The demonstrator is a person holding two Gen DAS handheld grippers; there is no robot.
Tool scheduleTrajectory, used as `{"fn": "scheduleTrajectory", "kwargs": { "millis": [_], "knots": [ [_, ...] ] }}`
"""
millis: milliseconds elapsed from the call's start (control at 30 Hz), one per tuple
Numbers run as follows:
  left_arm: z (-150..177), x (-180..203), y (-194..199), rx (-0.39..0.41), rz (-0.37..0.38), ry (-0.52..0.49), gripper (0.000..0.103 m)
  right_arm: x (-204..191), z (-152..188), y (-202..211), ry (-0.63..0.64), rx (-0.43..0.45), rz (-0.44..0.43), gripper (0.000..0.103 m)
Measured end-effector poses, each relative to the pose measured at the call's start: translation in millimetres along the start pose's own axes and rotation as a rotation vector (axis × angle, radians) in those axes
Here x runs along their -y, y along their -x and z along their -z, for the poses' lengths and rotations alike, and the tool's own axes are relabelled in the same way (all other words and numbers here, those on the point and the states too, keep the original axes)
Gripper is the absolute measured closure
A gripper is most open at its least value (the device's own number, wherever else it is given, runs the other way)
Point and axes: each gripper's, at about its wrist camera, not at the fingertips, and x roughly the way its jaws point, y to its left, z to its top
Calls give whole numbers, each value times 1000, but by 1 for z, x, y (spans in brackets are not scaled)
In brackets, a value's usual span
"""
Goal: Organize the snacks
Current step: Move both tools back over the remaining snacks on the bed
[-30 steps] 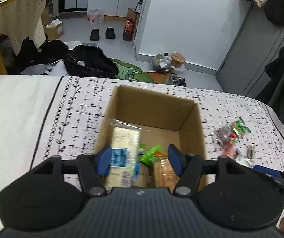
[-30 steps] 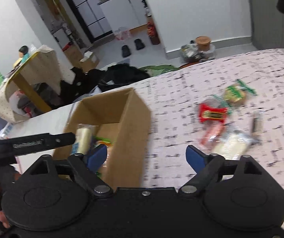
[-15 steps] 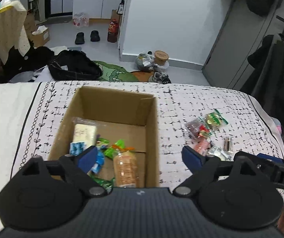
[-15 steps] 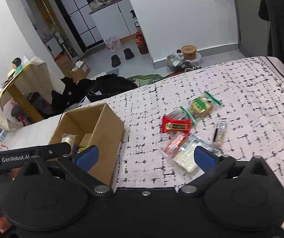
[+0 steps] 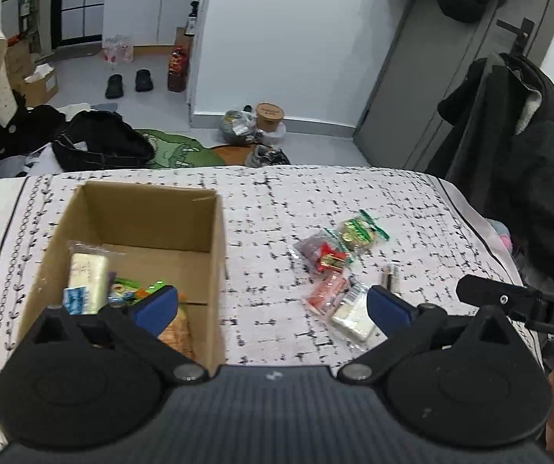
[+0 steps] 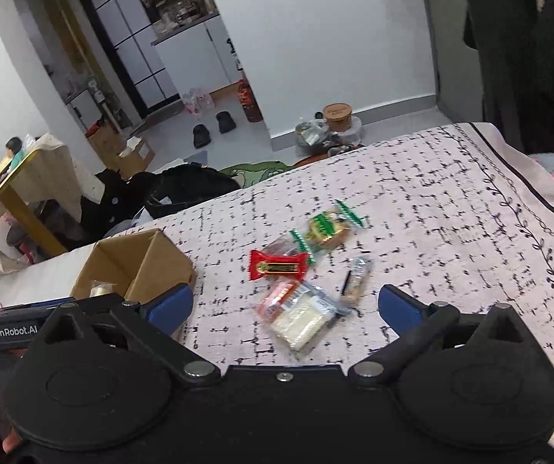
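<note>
Patterned bedspread [image 5: 277, 201] carries our cardboard box [image 5: 215, 239]; our left gripper [image 5: 271, 307] and right gripper [image 6: 284, 303] gape empty over loose snacks [image 6: 296, 270], the box's near contents partly hidden

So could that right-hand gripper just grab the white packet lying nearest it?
Probably yes. The right gripper is open with nothing held, the white packet lies between its spread fingers' line, and nothing covers it, though a pink wrapper touches it.

Even indoor light; slight motion blur (fisheye edges curved)
</note>
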Motion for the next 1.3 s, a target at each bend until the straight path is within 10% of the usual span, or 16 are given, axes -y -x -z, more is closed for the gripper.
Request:
{"fn": "scheduleTrajectory", "kwargs": {
  "millis": [667, 933, 1300],
  "knots": [
    [-9, 40, -28, -20, 17, -10, 1, 49, 2, -8, -49, -45, -25, 1],
    [-4, 38, -40, -9, 14, 21, 3, 56, 10, -27, -75, -91, -44, 18],
    [9, 37, -90, -73, 19, 59, 43, 65, 10, -65, -130, -130, -23, 40]
  ]
}}
